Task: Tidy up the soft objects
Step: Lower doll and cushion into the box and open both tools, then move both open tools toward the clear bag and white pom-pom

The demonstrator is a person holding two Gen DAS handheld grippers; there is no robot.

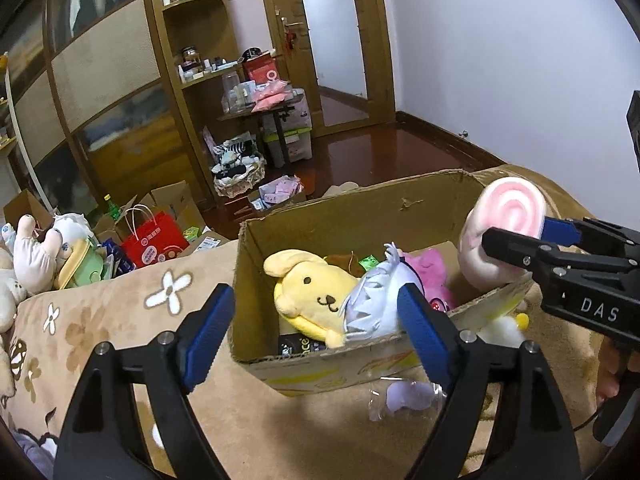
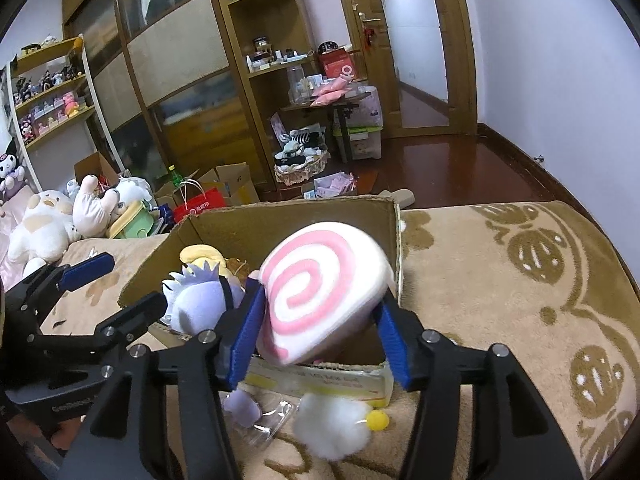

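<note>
A brown cardboard box (image 1: 360, 216) stands on a beige patterned blanket. Inside lie a yellow dog plush (image 1: 316, 292), a silver-lilac spiky plush (image 1: 376, 300) and a pink plush (image 1: 432, 272). My right gripper (image 2: 320, 332) is shut on a pink-and-white spiral plush (image 2: 320, 280), held over the box's near right corner; it also shows in the left wrist view (image 1: 508, 224). My left gripper (image 1: 316, 340) is open and empty, at the box's near side, its right finger beside the spiky plush. The box also shows in the right wrist view (image 2: 296, 216).
A white fluffy plush with a yellow ball (image 2: 332, 428) and a lilac toy in clear wrap (image 1: 404, 396) lie in front of the box. More plush toys (image 2: 44, 224) sit at the left. A red paper bag (image 1: 154, 240), boxes and shelves stand beyond.
</note>
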